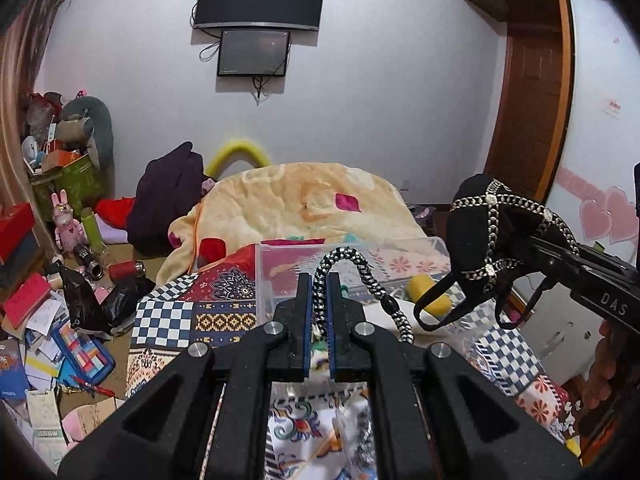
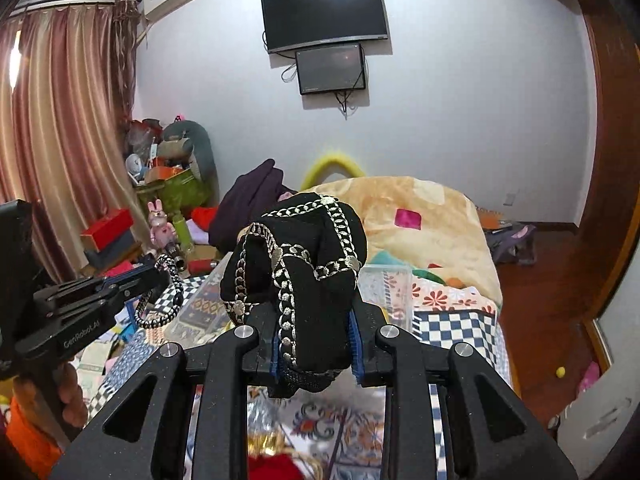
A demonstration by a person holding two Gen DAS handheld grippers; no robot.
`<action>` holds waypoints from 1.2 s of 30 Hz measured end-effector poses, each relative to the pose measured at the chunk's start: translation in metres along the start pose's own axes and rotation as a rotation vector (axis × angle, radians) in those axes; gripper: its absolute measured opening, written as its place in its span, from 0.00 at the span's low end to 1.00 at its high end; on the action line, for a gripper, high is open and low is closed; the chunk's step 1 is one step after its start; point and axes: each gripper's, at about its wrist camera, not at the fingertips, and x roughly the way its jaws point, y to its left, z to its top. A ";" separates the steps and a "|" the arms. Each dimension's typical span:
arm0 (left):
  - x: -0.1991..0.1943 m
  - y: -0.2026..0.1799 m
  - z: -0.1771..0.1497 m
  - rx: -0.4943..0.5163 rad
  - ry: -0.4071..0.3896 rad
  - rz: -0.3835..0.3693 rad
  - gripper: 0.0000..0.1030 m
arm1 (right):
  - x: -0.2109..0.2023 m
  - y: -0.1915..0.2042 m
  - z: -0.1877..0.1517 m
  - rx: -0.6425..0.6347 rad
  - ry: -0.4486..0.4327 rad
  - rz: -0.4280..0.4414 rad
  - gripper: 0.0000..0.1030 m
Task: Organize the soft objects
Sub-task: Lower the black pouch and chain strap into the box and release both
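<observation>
My left gripper is shut on a black-and-white braided cord that loops up and hangs to the right; it also shows in the right wrist view. My right gripper is shut on a black fabric piece with silver chain trim, held in the air above the bed; in the left wrist view this fabric hangs at the right with thin black straps dangling. A clear plastic box stands on the bed just beyond the left gripper.
A patchwork quilt covers the bed, with a peach blanket heaped at the far end. A yellow sponge lies by the box. Clutter covers the floor at left. A wooden wardrobe stands at right.
</observation>
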 end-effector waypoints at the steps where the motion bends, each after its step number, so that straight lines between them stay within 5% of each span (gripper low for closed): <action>1: 0.005 0.001 0.001 -0.005 0.007 0.003 0.05 | 0.005 0.001 0.000 0.001 0.005 -0.001 0.23; 12: 0.075 0.006 -0.016 -0.022 0.158 0.007 0.05 | 0.059 0.000 -0.023 -0.024 0.147 -0.023 0.23; 19: 0.097 0.002 -0.026 -0.013 0.215 -0.002 0.05 | 0.071 -0.005 -0.035 -0.053 0.218 -0.060 0.34; 27: 0.075 -0.001 -0.021 -0.011 0.200 -0.043 0.18 | 0.047 0.000 -0.027 -0.107 0.179 -0.108 0.65; 30: 0.057 -0.002 -0.016 -0.013 0.167 -0.063 0.32 | 0.034 0.001 -0.022 -0.119 0.139 -0.107 0.73; 36: 0.020 -0.006 -0.008 0.002 0.098 -0.087 0.45 | 0.004 0.003 -0.014 -0.118 0.069 -0.088 0.81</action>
